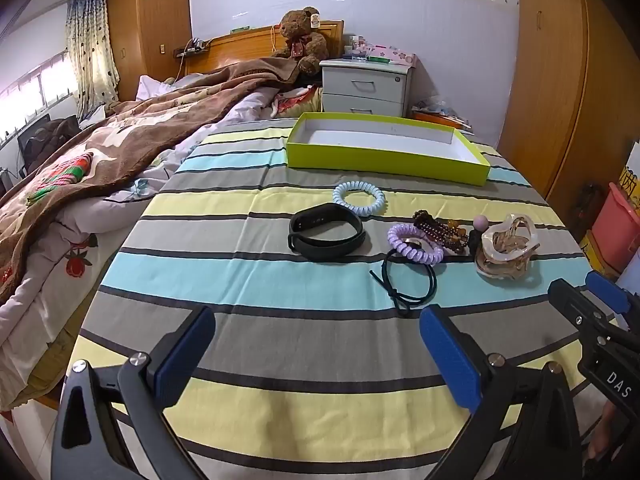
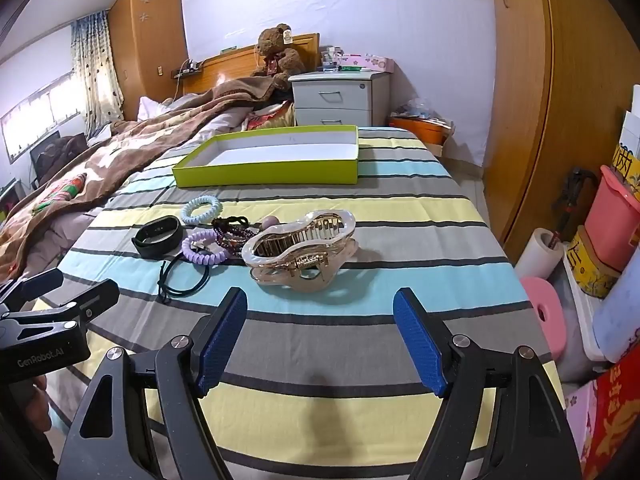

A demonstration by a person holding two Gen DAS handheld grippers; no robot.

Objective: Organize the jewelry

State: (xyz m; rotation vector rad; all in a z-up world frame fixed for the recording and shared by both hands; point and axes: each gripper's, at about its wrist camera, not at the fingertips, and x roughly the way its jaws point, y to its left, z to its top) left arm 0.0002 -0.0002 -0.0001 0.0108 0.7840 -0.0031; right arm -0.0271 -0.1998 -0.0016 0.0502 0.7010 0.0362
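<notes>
Both tongs are hovering spread wide, holding nothing, over the striped cloth (image 1: pixel 280 280) covering the worktop: the left tongs (image 1: pixel 316 360) and the right tongs (image 2: pixel 320 336). The jewelry is lying in a loose cluster ahead of them: a black rubber wristband (image 1: pixel 326 236), a pale blue spiral hair tie (image 1: pixel 359 197), a lilac spiral hair tie (image 1: pixel 414 243), dark brown beaded bracelets (image 1: pixel 440 228), a black cord loop (image 1: pixel 408 280) and a translucent beige hair claw (image 2: pixel 300 248). A shallow lime-green cardboard tray (image 1: pixel 384 160) is sitting beyond them.
</notes>
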